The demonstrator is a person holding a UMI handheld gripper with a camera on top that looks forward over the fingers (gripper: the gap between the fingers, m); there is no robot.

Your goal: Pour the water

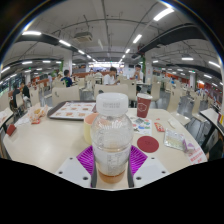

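1. Gripping a clear plastic water bottle (pixel 112 135), the gripper (pixel 112 160) has its two fingers closed against the bottle's lower sides, and a magenta pad (pixel 88 160) shows at each side of it.
2. The bottle stands upright between the fingers, its white cap (pixel 112 100) still on and its lower part hidden where the fingers hold it.
3. Just behind the bottle, partly hidden by it, is a pale cup (pixel 90 124) on the light round table (pixel 50 140).
4. Beside the bottle, near one pad, a dark red round lid or coaster (pixel 148 144) lies flat on the table.
5. Beyond that stands a red paper cup (pixel 144 106), upright, with a small red packet (pixel 160 126) near it.
6. Toward the table's edge on that side lies a clear plastic wrapper (pixel 180 140) with printed markings.
7. On the other side, farther back, a tray (pixel 72 110) with a dark rim rests on the table, with a small bowl-like thing (pixel 38 116) near it; what it holds cannot be told.
8. Past the table is a large hall with more tables and chairs, seated people (pixel 66 78) in the distance, and strip lights (pixel 32 33) on the ceiling.
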